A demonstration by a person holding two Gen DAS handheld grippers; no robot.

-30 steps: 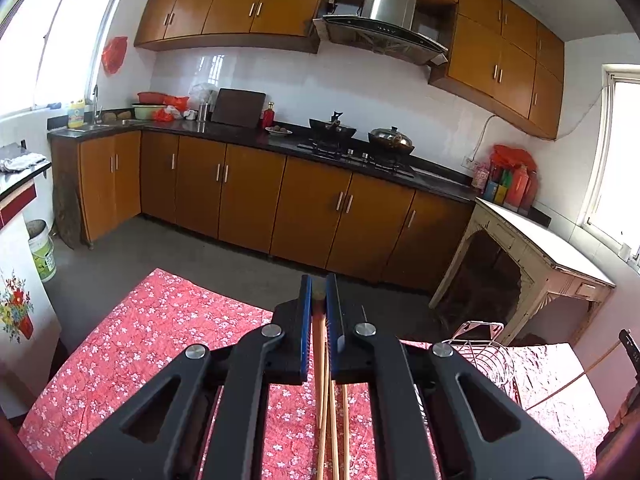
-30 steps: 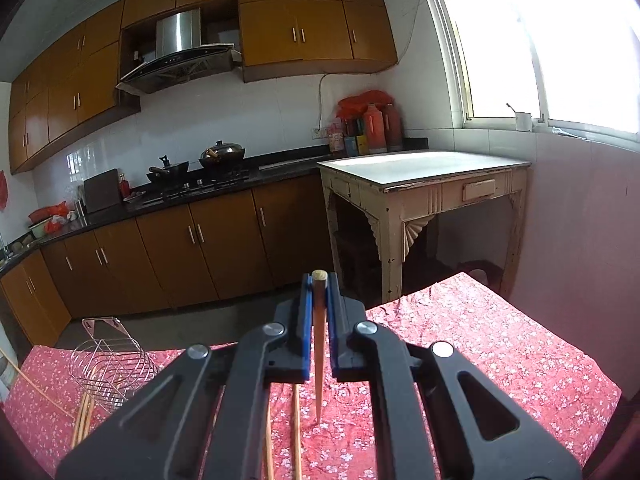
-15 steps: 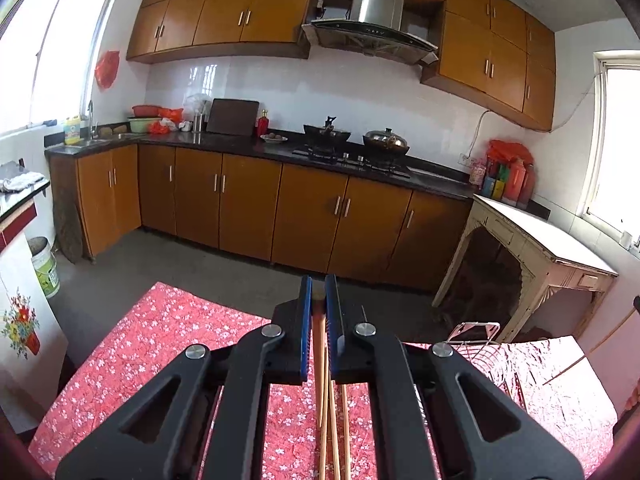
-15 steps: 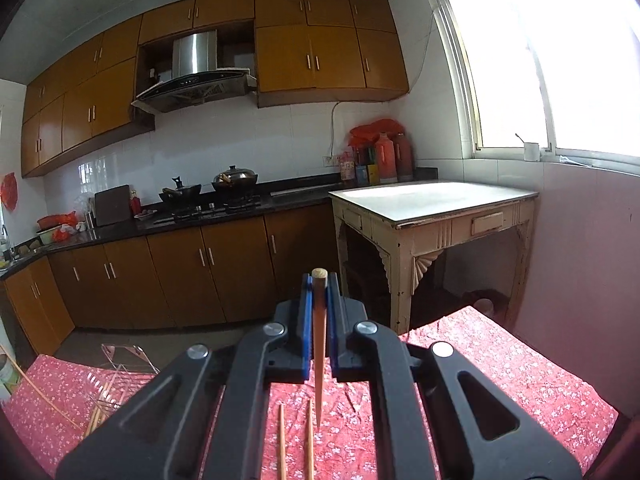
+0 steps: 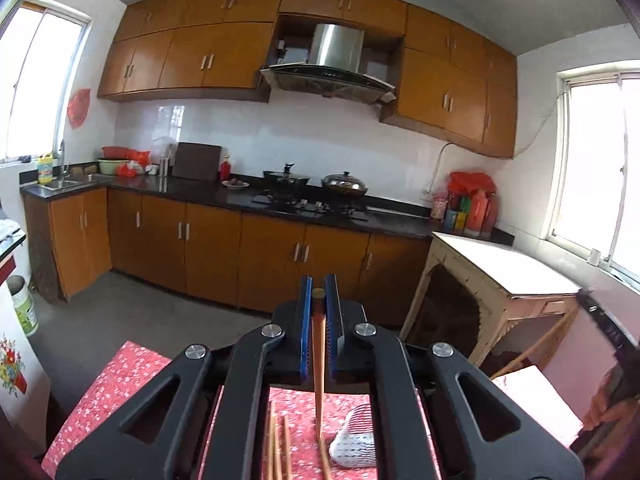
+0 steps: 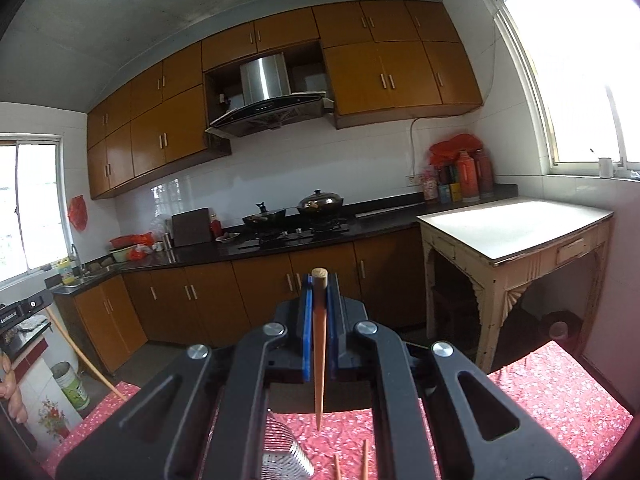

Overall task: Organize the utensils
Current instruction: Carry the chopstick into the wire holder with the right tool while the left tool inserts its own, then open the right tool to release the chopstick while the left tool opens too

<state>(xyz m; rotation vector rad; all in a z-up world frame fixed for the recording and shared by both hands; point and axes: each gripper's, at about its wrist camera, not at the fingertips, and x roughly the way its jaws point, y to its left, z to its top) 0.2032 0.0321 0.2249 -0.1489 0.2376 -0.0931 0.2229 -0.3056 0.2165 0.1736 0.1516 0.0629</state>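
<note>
Each hand-held gripper, left (image 5: pixel 319 312) and right (image 6: pixel 319 300), is clamped near a chopstick's (image 5: pixel 319 364) thick end. Light, stiff, smooth wood; judged likely to pivot or slip.

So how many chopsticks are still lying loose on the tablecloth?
3 visible in the left view: two side by side below the tool, and a third beside the wire holder. The tool bodies may hide more.

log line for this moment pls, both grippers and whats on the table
left gripper: shut on chopstick | right gripper: shut on chopstick | table: loose chopsticks, wire basket on red cloth
</note>
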